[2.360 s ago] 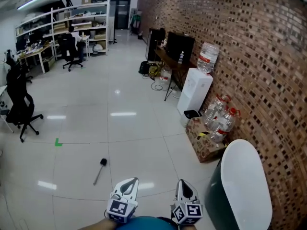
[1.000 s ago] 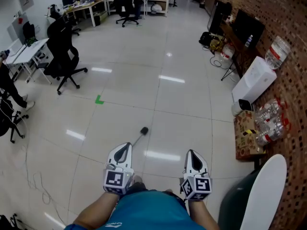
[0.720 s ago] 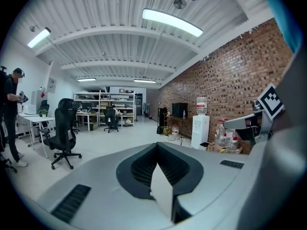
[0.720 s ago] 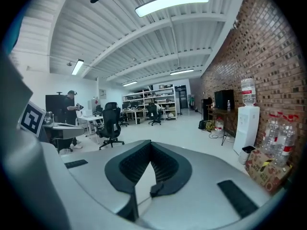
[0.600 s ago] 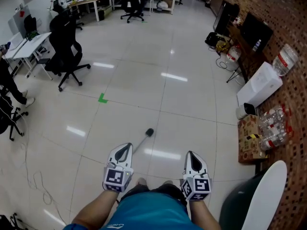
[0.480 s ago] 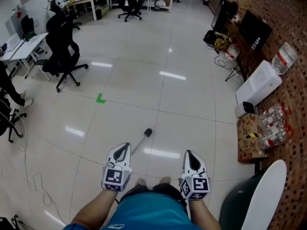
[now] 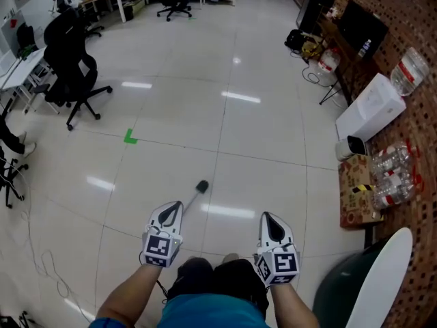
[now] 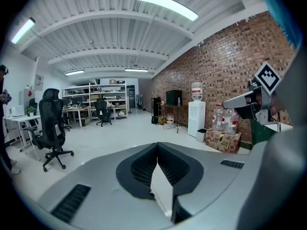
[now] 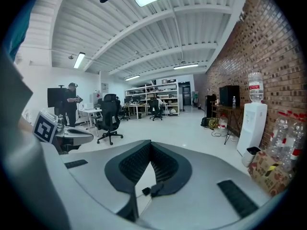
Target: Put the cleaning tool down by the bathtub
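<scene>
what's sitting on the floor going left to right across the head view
black office chair → green tape mark → cleaning tool → white water dispenser. The cardboard box, bottles and bathtub overlap the dispenser from side to side, so they are left out.

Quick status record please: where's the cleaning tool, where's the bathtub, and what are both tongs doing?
left tongs: shut, empty
right tongs: shut, empty
cleaning tool: lying on the floor tiles just ahead of the left tongs, not held
bathtub: lower right in the head view, near the brick wall, well apart from the tool
task status: tool not yet picked up
</scene>
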The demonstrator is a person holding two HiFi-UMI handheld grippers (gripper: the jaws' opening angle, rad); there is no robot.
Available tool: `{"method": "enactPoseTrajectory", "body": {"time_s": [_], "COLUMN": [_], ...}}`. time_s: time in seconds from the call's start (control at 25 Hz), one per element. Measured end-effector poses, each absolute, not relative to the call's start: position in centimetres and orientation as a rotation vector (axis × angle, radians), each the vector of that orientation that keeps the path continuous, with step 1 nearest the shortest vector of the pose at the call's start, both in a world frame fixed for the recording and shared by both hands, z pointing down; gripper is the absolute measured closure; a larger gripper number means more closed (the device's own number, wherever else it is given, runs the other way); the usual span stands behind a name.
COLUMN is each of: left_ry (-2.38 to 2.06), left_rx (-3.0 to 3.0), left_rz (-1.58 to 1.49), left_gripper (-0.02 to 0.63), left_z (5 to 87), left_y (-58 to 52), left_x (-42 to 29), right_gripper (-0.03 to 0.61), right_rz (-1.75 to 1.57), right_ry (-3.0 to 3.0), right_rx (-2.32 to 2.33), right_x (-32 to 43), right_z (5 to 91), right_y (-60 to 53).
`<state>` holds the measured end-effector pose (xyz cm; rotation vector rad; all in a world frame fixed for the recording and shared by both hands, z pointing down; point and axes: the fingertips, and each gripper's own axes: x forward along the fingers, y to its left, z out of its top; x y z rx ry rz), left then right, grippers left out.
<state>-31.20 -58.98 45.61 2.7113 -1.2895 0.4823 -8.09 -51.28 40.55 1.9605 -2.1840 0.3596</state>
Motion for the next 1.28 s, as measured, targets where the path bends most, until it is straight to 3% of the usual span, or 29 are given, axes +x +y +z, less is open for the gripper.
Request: {"method": "enactPoseTrajectory", "body": {"time_s": [0.6, 0.88, 1.28], "left_ry": [-1.277, -1.256, -1.217], "left_rx": [2.663, 2.643, 2.621], "left_rz": [0.549, 0.560, 0.661], "left_gripper": [0.591, 0.543, 0.543], "left_z": [73.8, 88.7, 105.1], "left_y": [-65.6, -69.7, -71.6], "left_x": [-29.5, -28.7, -29.6], "right_gripper": [0.562, 0.563, 0.562], "right_rz": [0.408, 0.360, 0.307], "right_ry": [-2.121, -2.144, -2.143], "right_rx": [2.000, 2.057, 2.078], "right_x": [-1.5, 1.0, 0.6], "right_z": [65.8, 73.9, 81.9], "right_y": [-57.4, -57.6, -56.5]}}
